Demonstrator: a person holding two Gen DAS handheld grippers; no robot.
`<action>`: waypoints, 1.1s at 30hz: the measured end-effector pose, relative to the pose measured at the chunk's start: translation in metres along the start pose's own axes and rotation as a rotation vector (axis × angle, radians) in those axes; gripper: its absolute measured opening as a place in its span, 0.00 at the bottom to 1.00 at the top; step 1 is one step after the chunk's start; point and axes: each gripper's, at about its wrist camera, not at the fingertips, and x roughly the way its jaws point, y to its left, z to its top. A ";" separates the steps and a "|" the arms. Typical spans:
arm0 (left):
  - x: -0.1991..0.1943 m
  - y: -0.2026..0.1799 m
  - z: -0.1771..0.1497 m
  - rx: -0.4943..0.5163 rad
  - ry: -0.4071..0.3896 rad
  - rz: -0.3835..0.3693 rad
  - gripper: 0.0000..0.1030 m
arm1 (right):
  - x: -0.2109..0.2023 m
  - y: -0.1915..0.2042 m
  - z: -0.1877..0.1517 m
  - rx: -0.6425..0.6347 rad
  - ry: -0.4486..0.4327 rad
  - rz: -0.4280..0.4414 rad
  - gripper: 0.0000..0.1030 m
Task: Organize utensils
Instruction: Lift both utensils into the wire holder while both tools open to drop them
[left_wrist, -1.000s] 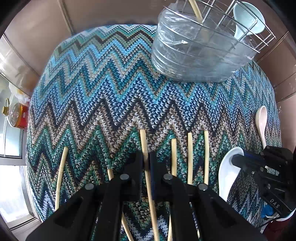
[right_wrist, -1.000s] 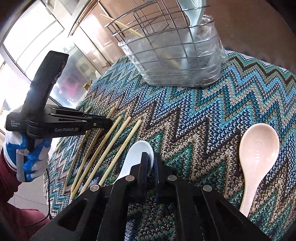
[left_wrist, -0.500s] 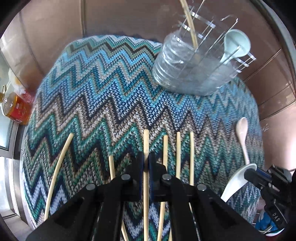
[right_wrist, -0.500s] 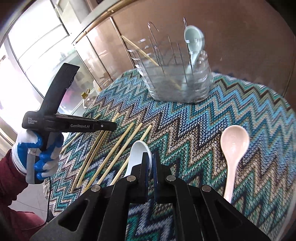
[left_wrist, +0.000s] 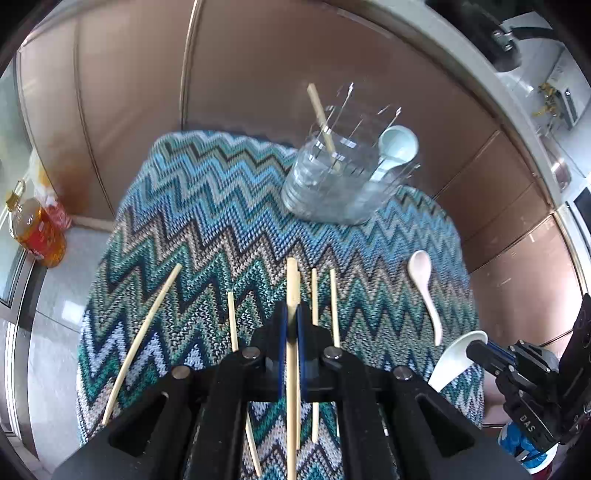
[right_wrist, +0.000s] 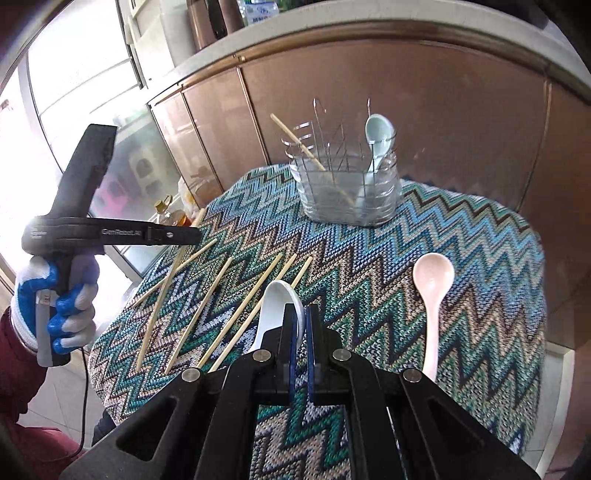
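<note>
Open zigzag cloth (right_wrist: 424, 229) across the middle of the table, between the utensil rack (right_wrist: 345, 184) at the far edge and the loose pieces nearer the front edge. Toward the left edge, scattered chopsticks (right_wrist: 207, 302) crossing the way. Toward the right edge, only a pink spoon (right_wrist: 432, 295), with bare cloth either side.
</note>
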 end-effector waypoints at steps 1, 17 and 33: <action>-0.002 -0.006 0.006 0.001 -0.015 -0.008 0.04 | -0.006 0.003 0.000 0.000 -0.012 -0.010 0.04; -0.088 -0.063 0.103 0.019 -0.468 -0.114 0.04 | -0.062 0.005 0.101 -0.007 -0.334 -0.238 0.04; -0.008 -0.075 0.197 -0.078 -0.788 0.030 0.04 | 0.036 -0.048 0.176 0.005 -0.434 -0.327 0.05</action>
